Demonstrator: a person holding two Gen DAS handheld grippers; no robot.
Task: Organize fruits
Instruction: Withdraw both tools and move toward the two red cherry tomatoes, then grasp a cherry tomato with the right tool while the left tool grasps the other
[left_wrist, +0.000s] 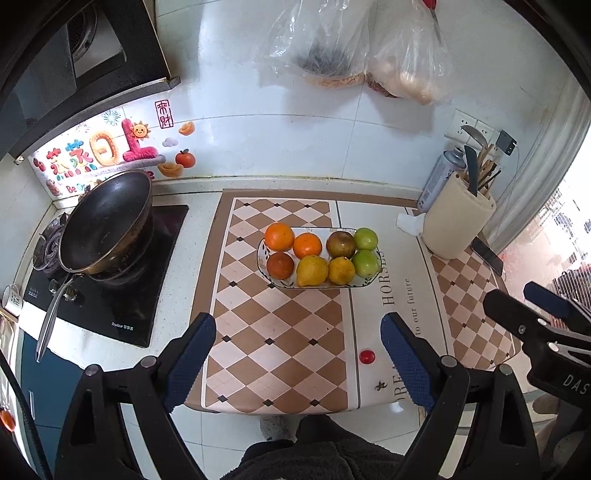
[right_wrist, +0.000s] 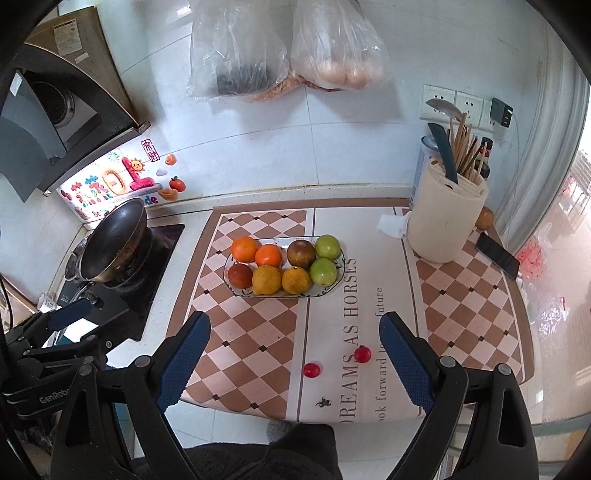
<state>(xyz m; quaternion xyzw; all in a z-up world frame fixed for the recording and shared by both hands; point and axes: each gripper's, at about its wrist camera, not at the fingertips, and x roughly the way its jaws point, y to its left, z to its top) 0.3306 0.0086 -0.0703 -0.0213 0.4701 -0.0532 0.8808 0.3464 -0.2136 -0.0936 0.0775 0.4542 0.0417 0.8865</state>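
Observation:
A white oval plate (left_wrist: 371, 280) (right_wrist: 334, 286) on the checkered mat holds several fruits: oranges (left_wrist: 279, 236) (right_wrist: 244, 249), lemons (left_wrist: 312, 270) (right_wrist: 266, 280), green fruits (left_wrist: 366, 239) (right_wrist: 327, 246) and dark ones (left_wrist: 340, 243) (right_wrist: 301, 254). Two small red tomatoes lie on the mat near the front edge (right_wrist: 311, 369) (right_wrist: 362, 354); the left wrist view shows one (left_wrist: 366, 356). My left gripper (left_wrist: 298, 356) is open and empty above the mat's front. My right gripper (right_wrist: 294, 354) is open and empty, with the tomatoes between its fingers in view.
A black wok (left_wrist: 107, 225) (right_wrist: 114, 243) sits on the stove at left. A cream utensil holder (left_wrist: 458, 221) (right_wrist: 445, 221) with knife and chopsticks stands at right, a phone (right_wrist: 496, 255) and an orange (right_wrist: 484, 218) beside it. Plastic bags (right_wrist: 288, 48) hang on the wall.

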